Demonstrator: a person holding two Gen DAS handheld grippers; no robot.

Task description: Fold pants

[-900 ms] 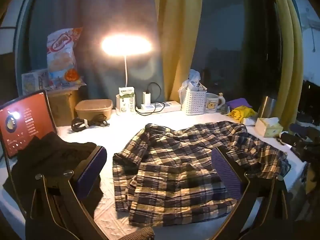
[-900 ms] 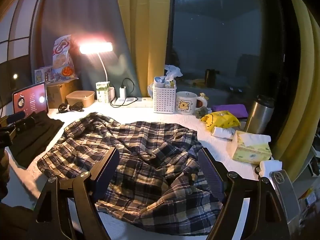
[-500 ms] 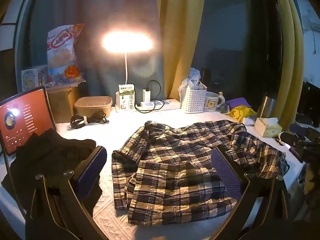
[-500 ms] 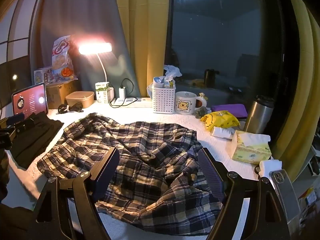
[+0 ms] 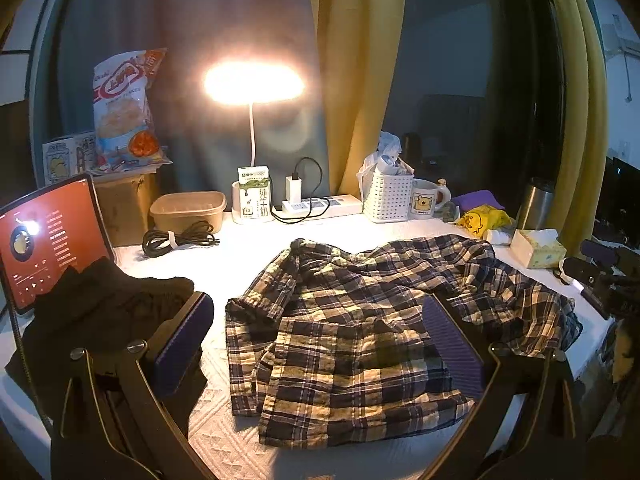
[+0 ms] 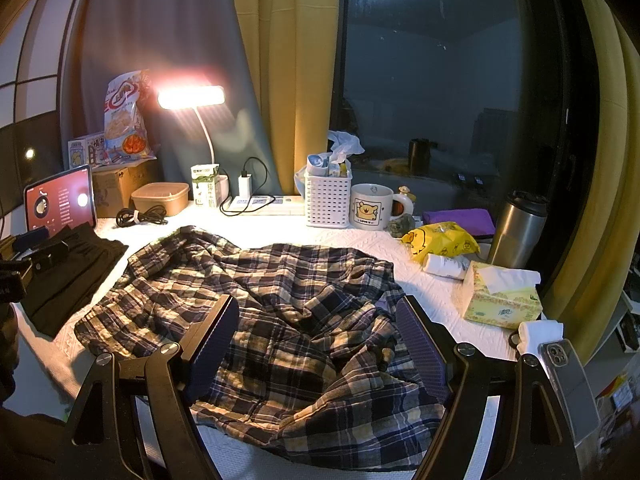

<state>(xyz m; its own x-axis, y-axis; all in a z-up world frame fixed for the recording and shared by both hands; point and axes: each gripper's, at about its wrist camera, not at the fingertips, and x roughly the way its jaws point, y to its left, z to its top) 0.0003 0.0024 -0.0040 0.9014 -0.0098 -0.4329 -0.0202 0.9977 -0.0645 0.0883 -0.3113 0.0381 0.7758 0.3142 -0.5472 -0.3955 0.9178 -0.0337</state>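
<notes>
Plaid pants [image 5: 360,320] lie crumpled and spread across the white table [image 5: 240,256]; they also show in the right wrist view [image 6: 288,312]. My left gripper [image 5: 316,340] is open, above the left end of the pants, holding nothing. My right gripper [image 6: 316,344] is open, above the right end of the pants, holding nothing. A folded black garment [image 5: 108,304] lies at the table's left side, also seen in the right wrist view [image 6: 68,272].
Along the back stand a tablet [image 5: 44,240], a lit desk lamp [image 5: 252,84], a food container [image 5: 188,212], a coiled cable [image 5: 176,236], a power strip [image 5: 320,204], a white basket [image 6: 328,200] and a mug [image 6: 372,206]. At right are a tissue box [image 6: 500,296], a steel tumbler [image 6: 518,228] and a phone [image 6: 568,384].
The left view has pulled back and up slightly, so the pants sit a little lower and farther. The right view is almost unchanged. Both grippers stay open.
</notes>
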